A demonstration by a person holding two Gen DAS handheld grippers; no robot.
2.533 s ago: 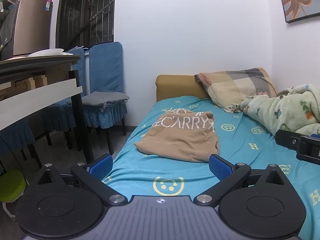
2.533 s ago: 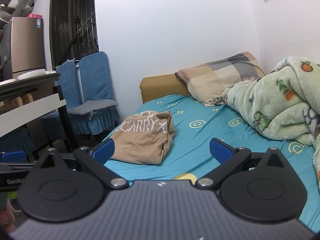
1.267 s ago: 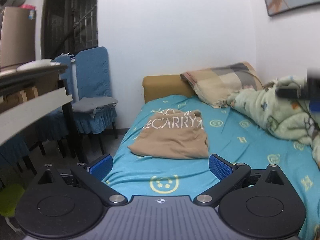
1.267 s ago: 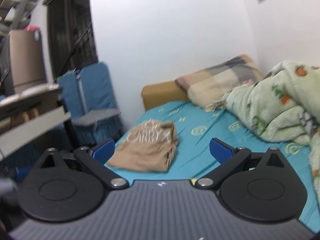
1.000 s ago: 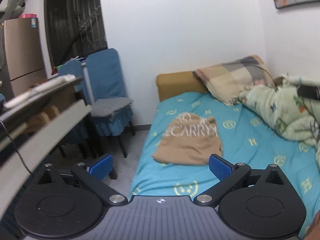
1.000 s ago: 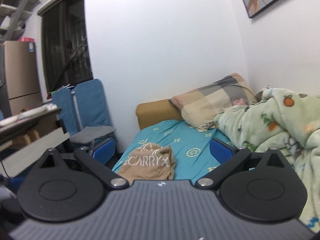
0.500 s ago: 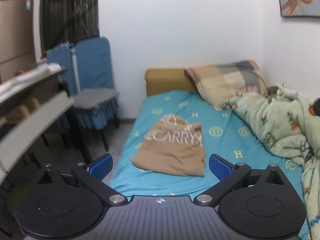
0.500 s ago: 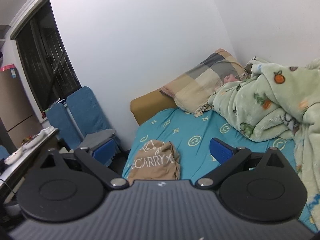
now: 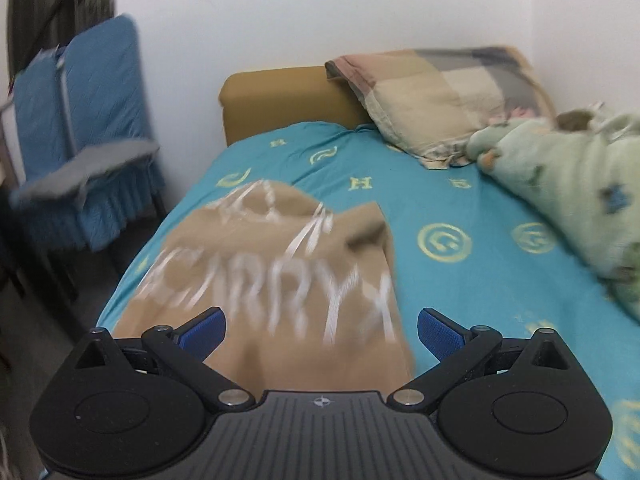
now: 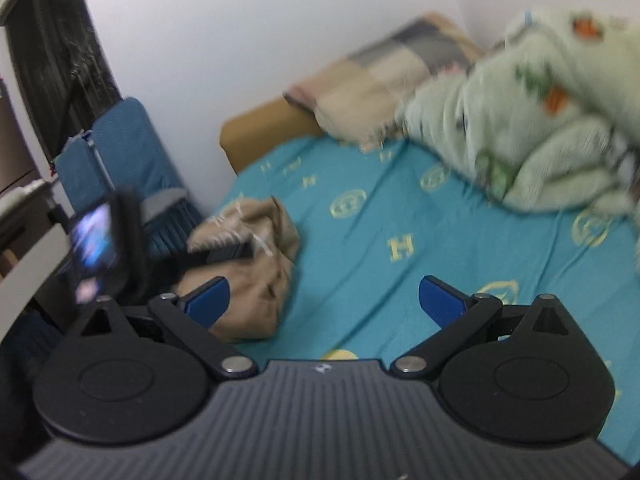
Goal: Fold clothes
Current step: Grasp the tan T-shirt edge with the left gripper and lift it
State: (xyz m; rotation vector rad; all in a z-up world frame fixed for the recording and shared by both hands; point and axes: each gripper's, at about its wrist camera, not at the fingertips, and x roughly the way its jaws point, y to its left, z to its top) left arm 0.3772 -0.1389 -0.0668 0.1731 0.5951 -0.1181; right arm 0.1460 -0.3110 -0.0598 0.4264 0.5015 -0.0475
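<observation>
Two grippers, jaws wide, empty | left gripper (image 9: pixel 318 330) just above crumpled tan fabric garment with white lettering (image 9: pixel 280 276) | right gripper (image 10: pixel 322 298) beside it | garment on turquoise patterned bed sheet (image 9: pixel 460 280) | folding apparently not begun

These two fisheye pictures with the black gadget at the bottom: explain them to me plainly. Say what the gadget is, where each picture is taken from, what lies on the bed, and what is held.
Each black gadget is a hand-held gripper with two blue-padded fingers, carried by a person; there is no robot arm. A camera on each looks forward along its fingers.

One picture comes from the left hand-held gripper, close above a crumpled tan garment with white lettering. The other comes from the right hand-held gripper, further right over the turquoise patterned bed sheet; the left tool shows blurred at its left edge.

Also on the bed: a checked beige pillow and a pale green fleece blanket. Both grippers are open and hold nothing.
</observation>
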